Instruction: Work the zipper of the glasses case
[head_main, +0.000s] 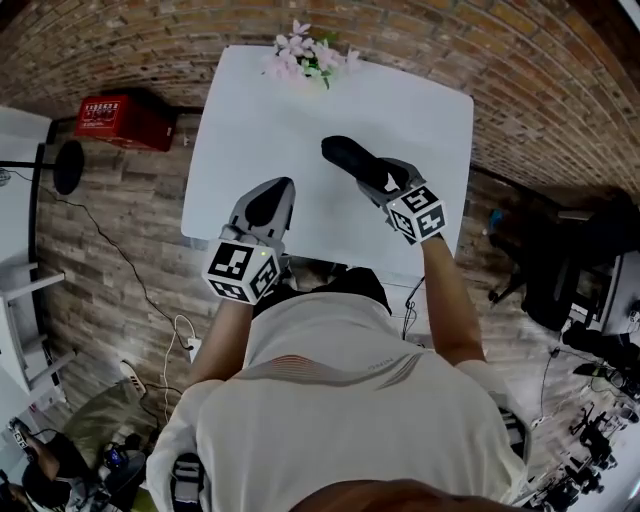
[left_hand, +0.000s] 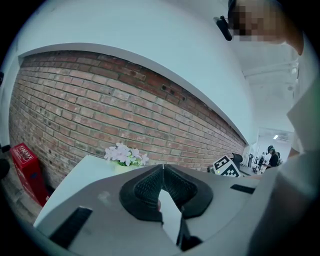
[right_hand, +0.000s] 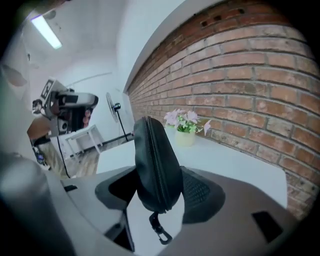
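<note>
Right claw (head_main: 380, 178), in the head view, reaches forward over the white table (head_main: 240, 120), clamped on the black glasses case (head_main: 348, 157), whose long axis runs on beyond its tips; left claw (head_main: 270, 195) hovers beside it. Left gripper view: jaws together, empty. Right gripper view: the case stands lengthwise between the pads, zipper (right_hand: 156, 150) facing the camera.

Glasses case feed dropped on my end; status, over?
Right hand-held gripper clamped on glasses case, zipper looks closed. Left hand-held gripper shut, empty. Nothing in the way.
</note>
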